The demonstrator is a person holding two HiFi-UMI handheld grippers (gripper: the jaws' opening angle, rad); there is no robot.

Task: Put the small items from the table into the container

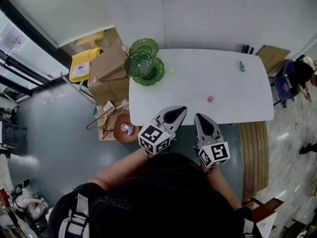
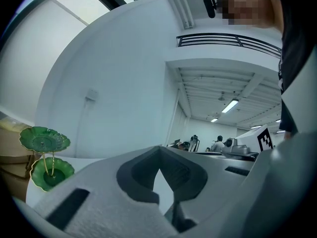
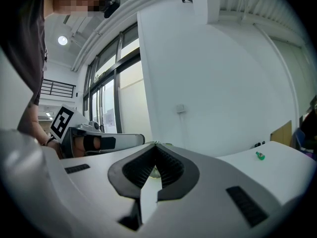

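Small items: a pink piece (image 1: pixel 210 98) lies on the white table (image 1: pixel 198 58) near its front edge, just ahead of the grippers. A green piece (image 1: pixel 242 66) lies well apart, toward the far right corner. A pale yellowish speck (image 1: pixel 172 71) sits just beside the container and is too small to identify.
Container: green tiered dish (image 1: pixel 143 63) at the table's far left corner, close to the edge, with cardboard boxes (image 1: pixel 110 68) beyond it.
Left gripper (image 1: pixel 177 112): jaws clenched tip to tip with nothing between them, held level at the table's near edge.
Right gripper (image 1: pixel 200 118): likewise closed and empty, alongside the left.
Risk, pick-up: both pairs of jaws must part before any grasp. The pieces look small and rounded, so a closing pad could flick one across the smooth top and off it.
Risk, drop-off: the trays look shallow with wavy rims, so a piece released from height may bounce out. A knock could tip the stand off its corner.
Materials: table matt white, hard, with rounded corners. Dish glossy and glass-like, leaf-shaped on a thin gold stem (image 2: pixel 45 165). Gripper pads (image 3: pixel 171 168) dark and ribbed.
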